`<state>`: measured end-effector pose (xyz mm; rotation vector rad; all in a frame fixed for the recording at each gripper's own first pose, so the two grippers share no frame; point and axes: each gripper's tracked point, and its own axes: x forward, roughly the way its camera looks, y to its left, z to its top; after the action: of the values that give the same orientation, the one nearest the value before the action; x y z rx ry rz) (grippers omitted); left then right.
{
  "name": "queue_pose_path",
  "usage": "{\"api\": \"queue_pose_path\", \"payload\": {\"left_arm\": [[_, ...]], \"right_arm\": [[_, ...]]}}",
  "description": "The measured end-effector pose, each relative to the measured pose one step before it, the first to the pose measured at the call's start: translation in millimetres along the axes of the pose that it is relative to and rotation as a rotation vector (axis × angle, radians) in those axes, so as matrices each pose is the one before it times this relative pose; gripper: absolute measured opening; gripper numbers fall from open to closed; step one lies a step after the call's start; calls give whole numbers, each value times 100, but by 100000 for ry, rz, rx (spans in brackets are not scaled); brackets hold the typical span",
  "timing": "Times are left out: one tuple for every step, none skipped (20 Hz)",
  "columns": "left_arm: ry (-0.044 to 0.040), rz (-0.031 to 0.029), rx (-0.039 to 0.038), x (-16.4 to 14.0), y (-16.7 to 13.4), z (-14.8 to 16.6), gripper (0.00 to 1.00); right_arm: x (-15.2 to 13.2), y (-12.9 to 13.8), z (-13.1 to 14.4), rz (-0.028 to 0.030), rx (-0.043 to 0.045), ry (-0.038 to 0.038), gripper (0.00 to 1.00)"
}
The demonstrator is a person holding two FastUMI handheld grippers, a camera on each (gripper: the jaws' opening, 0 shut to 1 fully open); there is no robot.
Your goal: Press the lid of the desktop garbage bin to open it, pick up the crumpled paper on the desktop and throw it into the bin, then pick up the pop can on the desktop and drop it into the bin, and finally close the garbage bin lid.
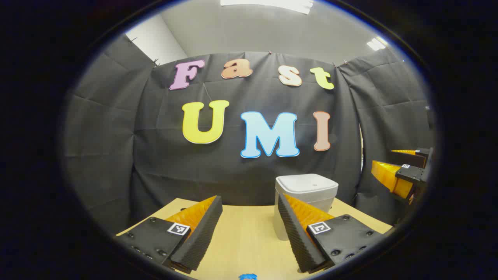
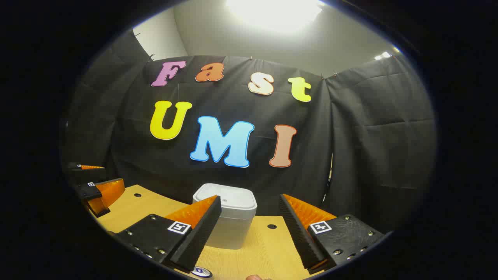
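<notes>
A white desktop garbage bin [image 1: 311, 202] stands on the wooden table [image 1: 249, 241] with its lid [image 1: 307, 183] down. My left gripper [image 1: 249, 199] is open, short of the bin, whose left side sits behind the right finger. At the bottom edge a small blue thing [image 1: 247, 276] peeks in, too little of it to identify. In the right gripper view the bin [image 2: 233, 229] is straight ahead, lid [image 2: 227, 196] flat. My right gripper [image 2: 249, 198] is open and holds nothing. The round top of a can [image 2: 203, 271] shows at the bottom edge, under the left finger.
The right gripper [image 1: 383, 157] hangs open at the far right of the left gripper view. The left gripper [image 2: 113, 174] appears at the left edge of the right gripper view. The table [image 2: 155, 206] has small dark holes [image 2: 272, 226]. Black cloth walls close the back and sides.
</notes>
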<state>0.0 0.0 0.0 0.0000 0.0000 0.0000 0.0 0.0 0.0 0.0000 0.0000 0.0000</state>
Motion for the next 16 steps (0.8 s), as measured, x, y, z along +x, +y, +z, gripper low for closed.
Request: {"api": "queue_pose_path", "payload": {"left_arm": [[377, -113, 59, 2, -148, -232, 94], [63, -91, 180, 1, -85, 42, 94], [223, 190, 226, 19, 49, -209, 94], [156, 95, 269, 28, 43, -58, 94], [-192, 428, 211, 131, 63, -42, 94], [-302, 467, 30, 133, 56, 4, 94], [-258, 366, -251, 214, 83, 169, 94], [-400, 570, -356, 226, 77, 0, 94], [-161, 493, -130, 282, 86, 111, 94], [-190, 657, 131, 61, 66, -210, 94], [-18, 337, 296, 234, 36, 222, 94], [-263, -206, 276, 374, -91, 151, 94], [-610, -578, 150, 334, -78, 168, 94], [-475, -516, 168, 312, -112, 286, 94], [-599, -330, -108, 366, -51, 219, 94], [-585, -547, -269, 233, -8, 135, 94]], "right_arm": [[-69, 23, -79, -68, -111, 208, 95], [172, 28, -168, 291, -106, 206, 95], [58, 146, -135, 328, 37, 298, 95], [27, 108, -162, 471, 204, 437, 95], [174, 185, -108, 769, 238, 439, 95], [150, 220, -69, 841, 94, 408, 95], [243, 171, 31, 778, -182, 34, 95], [282, 124, 173, 661, -422, -220, 95], [327, 157, 108, 573, -459, -351, 95], [285, 35, 25, 420, -146, -474, 95], [331, 138, 173, 358, 271, -692, 95], [372, 56, 57, 167, 659, -625, 95], [352, 110, 92, 249, 649, -351, 95], [367, 82, -58, 71, 318, -111, 95], [495, 91, -127, -71, 62, 397, 95], [287, 24, -120, 51, -64, 141, 95]]}}
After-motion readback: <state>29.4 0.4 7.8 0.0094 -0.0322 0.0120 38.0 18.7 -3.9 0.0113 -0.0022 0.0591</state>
